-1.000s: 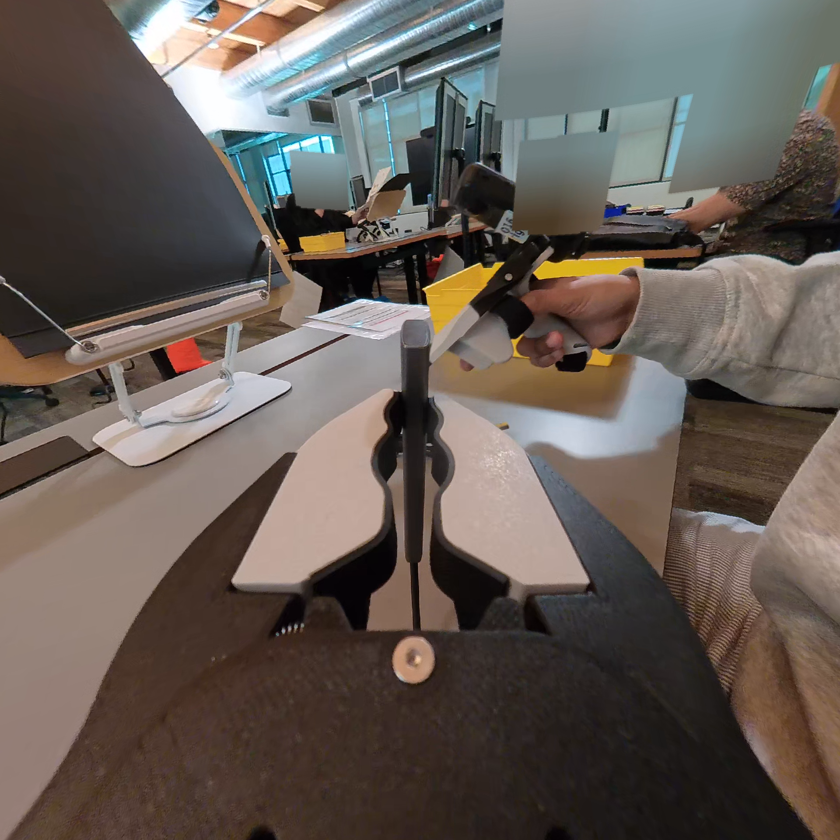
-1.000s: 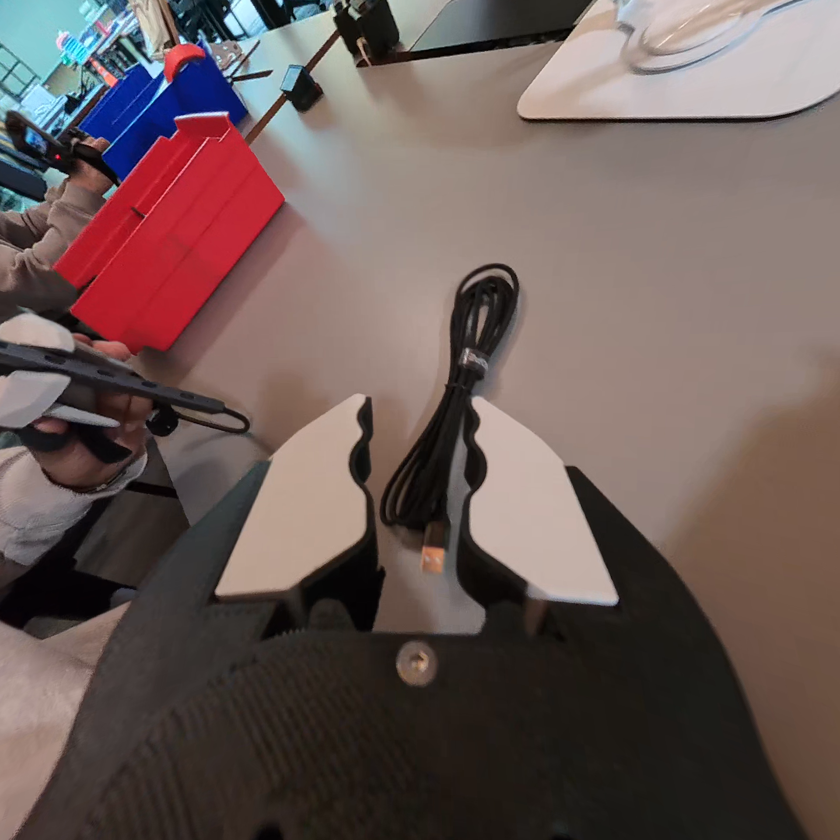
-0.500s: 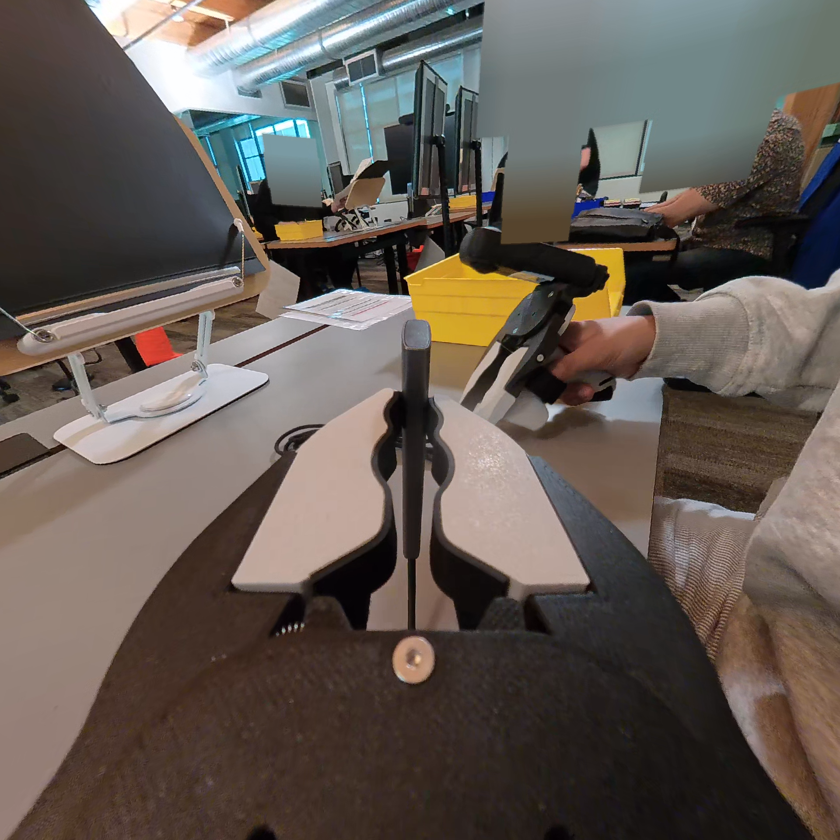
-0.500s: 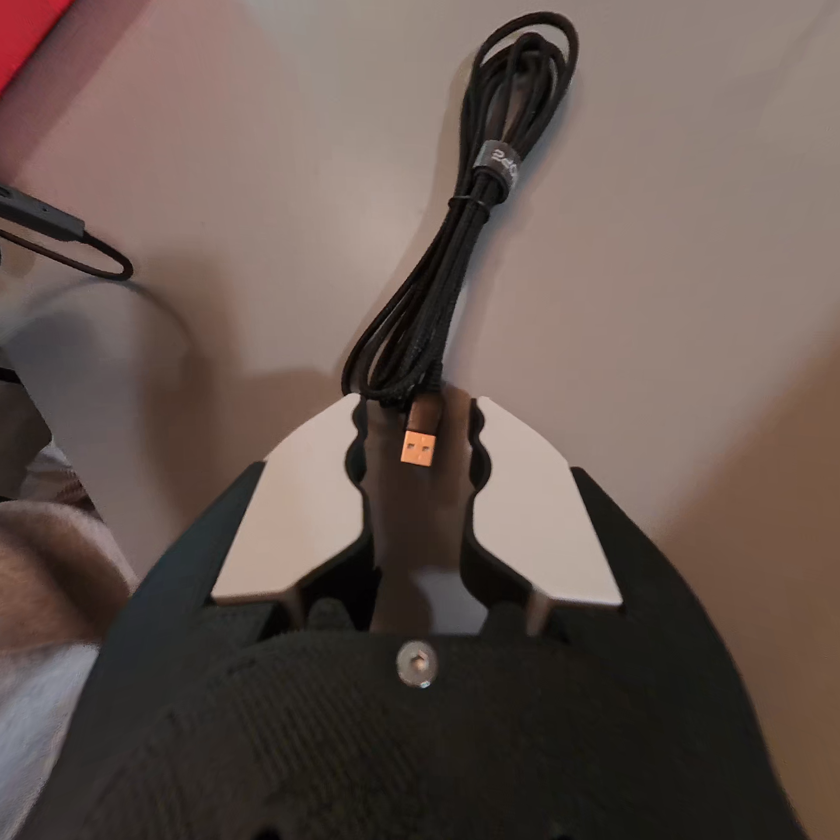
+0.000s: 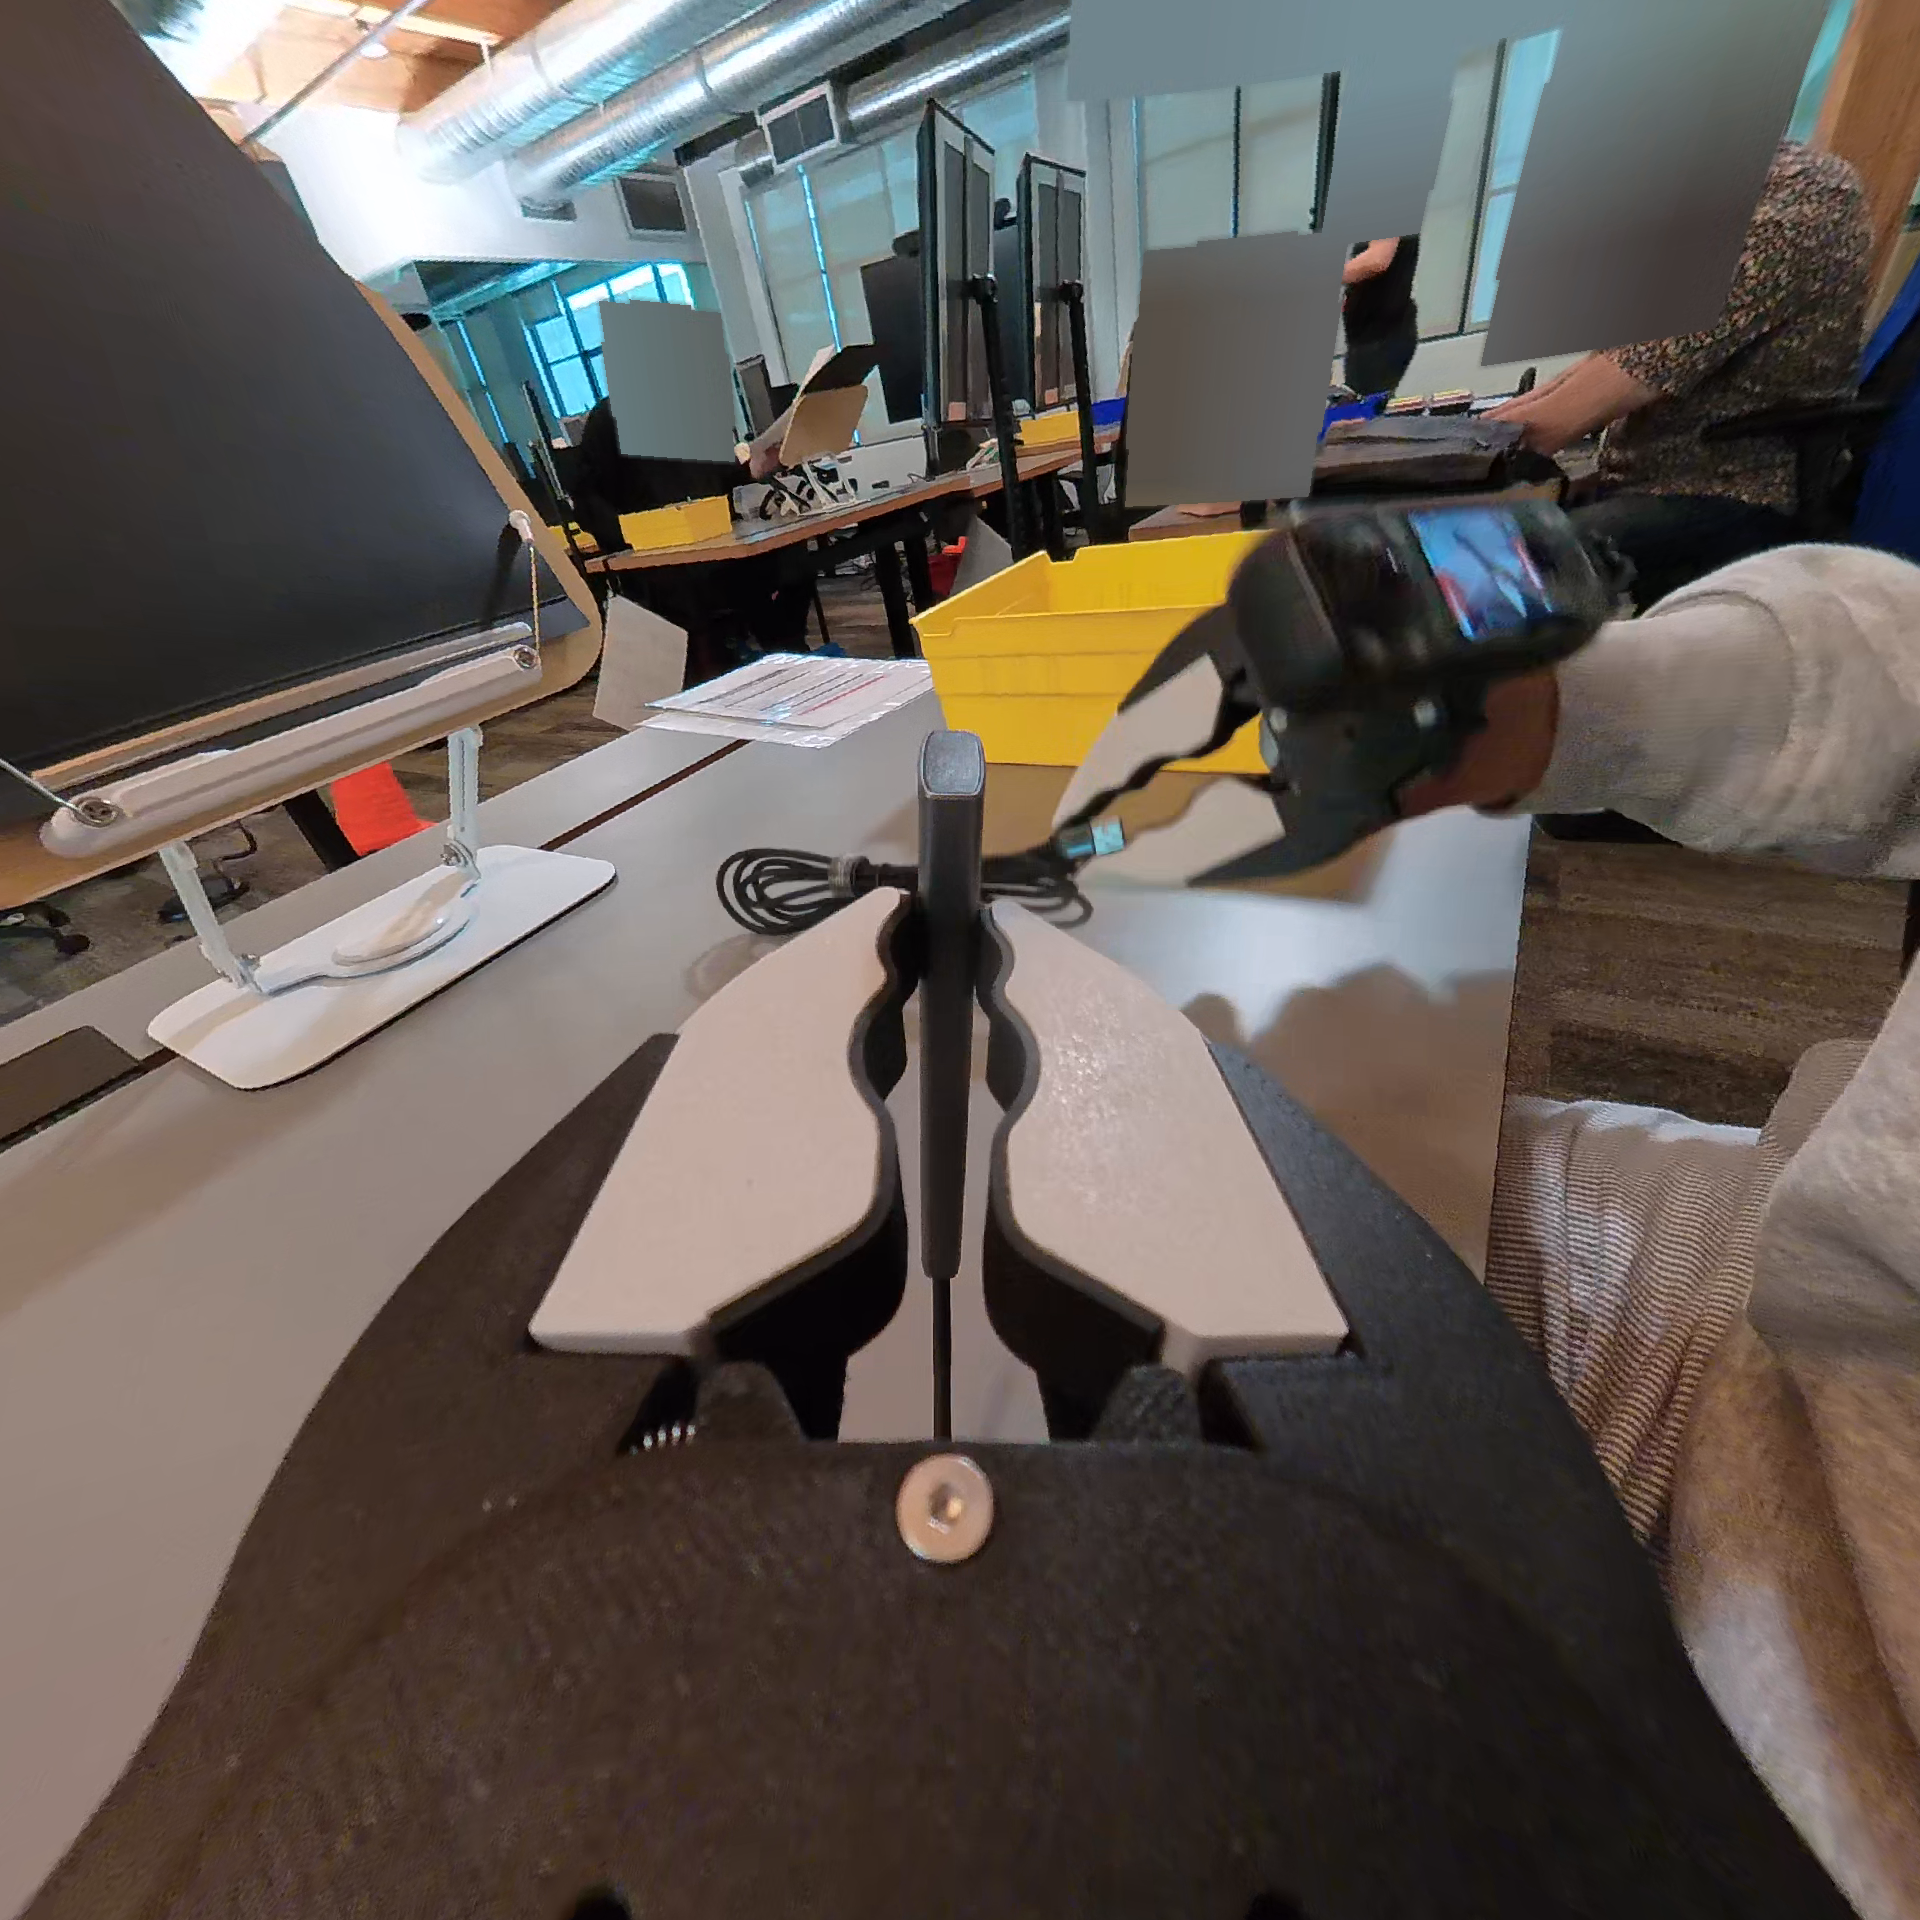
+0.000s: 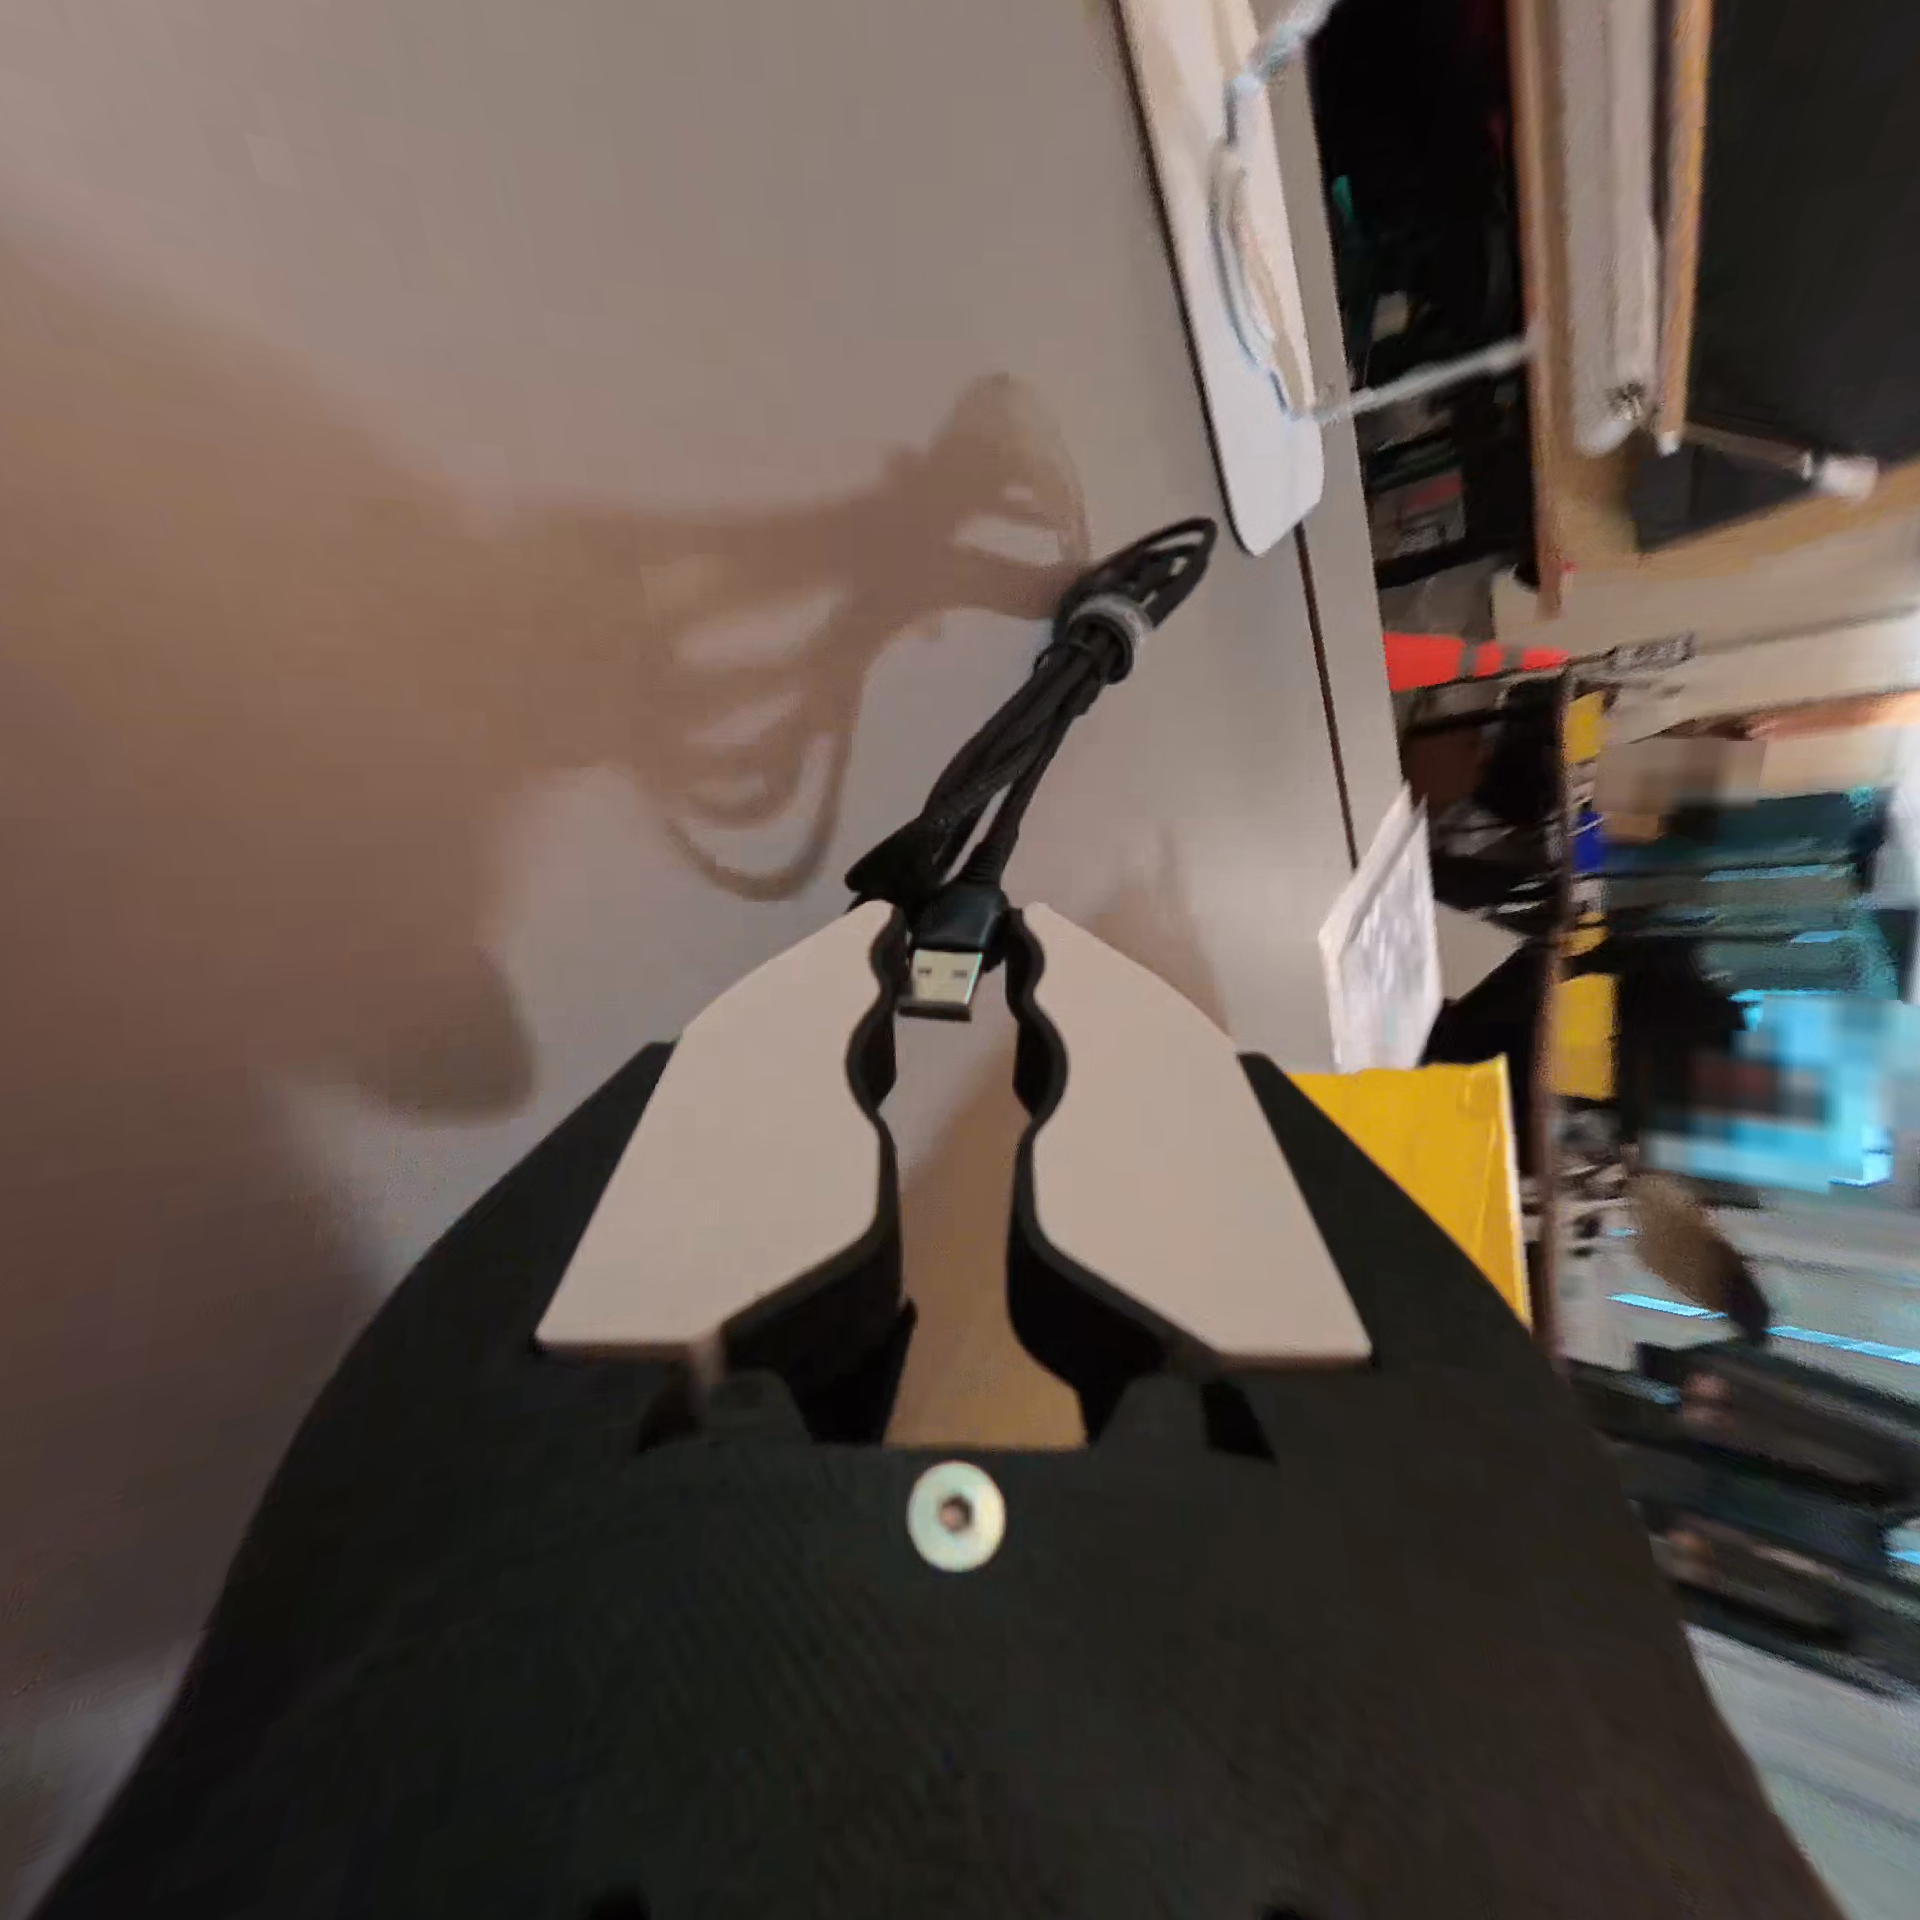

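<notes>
My left gripper (image 5: pixel 951 906) is shut on a slim black stick-shaped device (image 5: pixel 951 810) that stands up between its fingers, with a thin wire running back from it. My right gripper (image 6: pixel 951 920) is shut on the USB plug (image 6: pixel 940 971) of a bundled black cable (image 6: pixel 1039 748). It holds the plug end raised, and the tied bundle hangs toward the grey table (image 6: pixel 520 416). In the left wrist view the right gripper (image 5: pixel 1081 831) is just beyond my left fingertips, with the cable coil (image 5: pixel 779 883) trailing left behind the black device.
A white stand (image 5: pixel 384 956) carrying a dark tilted panel is at the left. A yellow bin (image 5: pixel 1049 665) and a sheet of papers (image 5: pixel 790 696) sit at the table's far end. The table edge runs along the right, next to the person's sleeve (image 5: pixel 1714 707). One gripper's finger ends stand about 20 cm off the other's.
My right gripper has closed on the cable's USB plug, lifted it and swung toward the left gripper. The left gripper still holds the black device unchanged.
</notes>
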A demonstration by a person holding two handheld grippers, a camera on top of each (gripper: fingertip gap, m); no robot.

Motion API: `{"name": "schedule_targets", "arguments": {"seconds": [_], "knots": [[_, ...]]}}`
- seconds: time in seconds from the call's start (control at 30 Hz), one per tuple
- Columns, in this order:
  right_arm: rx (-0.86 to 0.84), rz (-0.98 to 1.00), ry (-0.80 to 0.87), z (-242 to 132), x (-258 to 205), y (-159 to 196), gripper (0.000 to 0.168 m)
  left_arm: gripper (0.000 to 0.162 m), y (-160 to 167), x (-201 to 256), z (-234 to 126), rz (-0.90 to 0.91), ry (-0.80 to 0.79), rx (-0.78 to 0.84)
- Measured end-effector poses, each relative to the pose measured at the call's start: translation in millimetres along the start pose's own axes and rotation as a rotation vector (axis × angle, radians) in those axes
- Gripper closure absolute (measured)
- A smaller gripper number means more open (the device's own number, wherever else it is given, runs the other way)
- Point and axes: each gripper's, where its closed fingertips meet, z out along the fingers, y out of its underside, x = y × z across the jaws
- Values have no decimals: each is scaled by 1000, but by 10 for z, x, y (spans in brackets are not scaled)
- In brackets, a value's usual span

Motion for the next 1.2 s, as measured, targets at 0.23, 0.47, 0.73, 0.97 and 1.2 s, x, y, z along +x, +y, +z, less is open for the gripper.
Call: {"name": "schedule_targets", "arguments": {"seconds": [0.23,0.47,0.73,0.97,1.2], "knots": [[287,157,-395,-410,-701,-714,133,153,-12,-44,-23,-25,-8,11],[260,566,-432,-166,-90,-225,143,153,9,-45,-10,-56,12,13],[86,607,-507,53,-369,-29,155,152,38,-21,16,-64,29,4],[255,566,-804,-340,-838,-587,152,152,46,-27,20,-83,34,4],[319,499,-604,-230,-472,-459,149,152,54,-13,29,-92,44,1]]}}
